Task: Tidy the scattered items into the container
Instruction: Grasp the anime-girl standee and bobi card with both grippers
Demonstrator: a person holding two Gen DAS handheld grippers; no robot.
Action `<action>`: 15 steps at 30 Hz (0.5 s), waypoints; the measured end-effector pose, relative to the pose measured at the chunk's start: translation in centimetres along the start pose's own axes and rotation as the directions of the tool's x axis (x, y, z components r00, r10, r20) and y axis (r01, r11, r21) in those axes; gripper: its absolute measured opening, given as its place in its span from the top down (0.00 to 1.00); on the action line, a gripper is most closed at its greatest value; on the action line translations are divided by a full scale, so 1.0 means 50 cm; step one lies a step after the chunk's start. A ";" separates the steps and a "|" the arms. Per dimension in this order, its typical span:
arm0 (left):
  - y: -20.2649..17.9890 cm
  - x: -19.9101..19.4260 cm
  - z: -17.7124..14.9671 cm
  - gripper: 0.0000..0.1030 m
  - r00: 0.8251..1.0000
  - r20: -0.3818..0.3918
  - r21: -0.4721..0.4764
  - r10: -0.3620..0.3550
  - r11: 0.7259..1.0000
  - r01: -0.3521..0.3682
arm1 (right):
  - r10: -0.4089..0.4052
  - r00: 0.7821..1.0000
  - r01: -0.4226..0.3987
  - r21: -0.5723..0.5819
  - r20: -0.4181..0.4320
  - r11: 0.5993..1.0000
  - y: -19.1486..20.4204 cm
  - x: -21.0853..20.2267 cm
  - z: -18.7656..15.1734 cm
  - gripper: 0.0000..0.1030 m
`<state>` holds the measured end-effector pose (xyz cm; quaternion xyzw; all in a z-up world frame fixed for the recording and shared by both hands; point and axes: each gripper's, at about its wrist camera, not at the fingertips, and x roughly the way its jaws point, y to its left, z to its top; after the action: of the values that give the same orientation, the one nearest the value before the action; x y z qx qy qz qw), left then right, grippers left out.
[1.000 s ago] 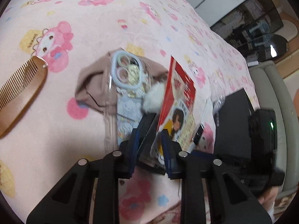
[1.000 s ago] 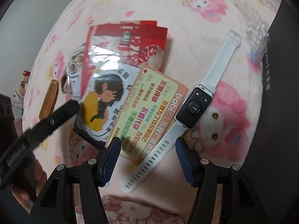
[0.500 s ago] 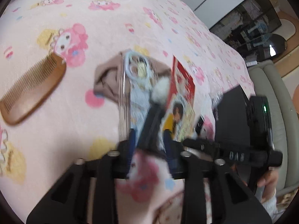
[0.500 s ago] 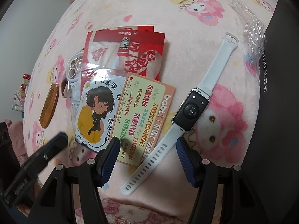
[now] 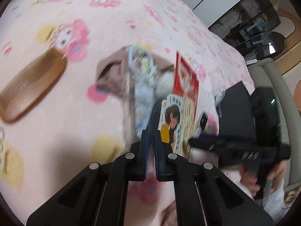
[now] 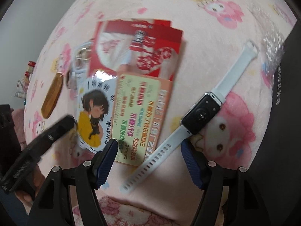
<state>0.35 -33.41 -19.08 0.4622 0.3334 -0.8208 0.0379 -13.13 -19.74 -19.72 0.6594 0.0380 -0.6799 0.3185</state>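
My left gripper [image 5: 150, 137] is shut. A thin dark strip shows in its narrow gap beside the cartoon sticker's [image 5: 171, 120] left edge; I cannot tell whether it is gripped. In the right wrist view that gripper's tip [image 6: 71, 120] touches the sticker [image 6: 94, 113]. My right gripper [image 6: 148, 146] is open, its jaws still opening. The lower strap of the white watch [image 6: 201, 113] lies between its fingers, untouched. A green and orange card [image 6: 139, 113] overlaps a red packet [image 6: 139, 45]. The black box [image 6: 286, 113] stands at the right.
A wooden comb [image 5: 32, 88] lies at the left on the pink cartoon blanket [image 5: 112, 18]. A clear phone case [image 5: 139, 69], brown cloth [image 5: 111, 75] and white pom-pom [image 5: 165, 82] sit behind the sticker. Crinkled plastic [image 6: 272, 43] lies by the box. A grey sofa edge [image 5: 272, 86] borders the right.
The left jaws went from partly open to shut, and its tip drew back and then returned to the sticker's left edge. The right jaws have spread wider over the watch strap.
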 end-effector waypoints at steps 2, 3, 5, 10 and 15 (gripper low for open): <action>0.007 -0.005 -0.014 0.96 1.000 -0.015 -0.002 -0.004 1.000 0.004 | 0.009 1.000 -0.008 -0.024 0.027 1.000 0.010 -0.012 -0.006 0.34; 0.008 -0.009 -0.017 0.96 1.000 -0.016 0.000 -0.002 1.000 0.002 | 0.007 0.999 -0.005 -0.031 0.041 1.000 0.014 -0.017 -0.009 0.34; 0.011 -0.017 -0.015 0.91 1.000 0.000 -0.007 0.007 1.000 -0.007 | -0.013 0.998 0.016 -0.043 0.061 0.999 0.020 -0.020 -0.007 0.34; 0.012 0.004 0.004 0.69 0.999 0.040 -0.009 0.012 1.000 -0.012 | 0.015 0.998 -0.012 -0.060 0.053 0.998 0.025 0.000 0.014 0.34; -0.009 0.023 -0.008 0.80 1.000 0.015 -0.005 0.007 1.000 -0.007 | 0.110 0.994 -0.110 -0.111 -0.010 0.988 0.045 0.024 0.009 0.52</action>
<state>-0.17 -32.56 -19.88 0.4572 0.3334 -0.8233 0.0445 -12.36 -22.20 -19.96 0.6429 0.0400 -0.6570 0.3918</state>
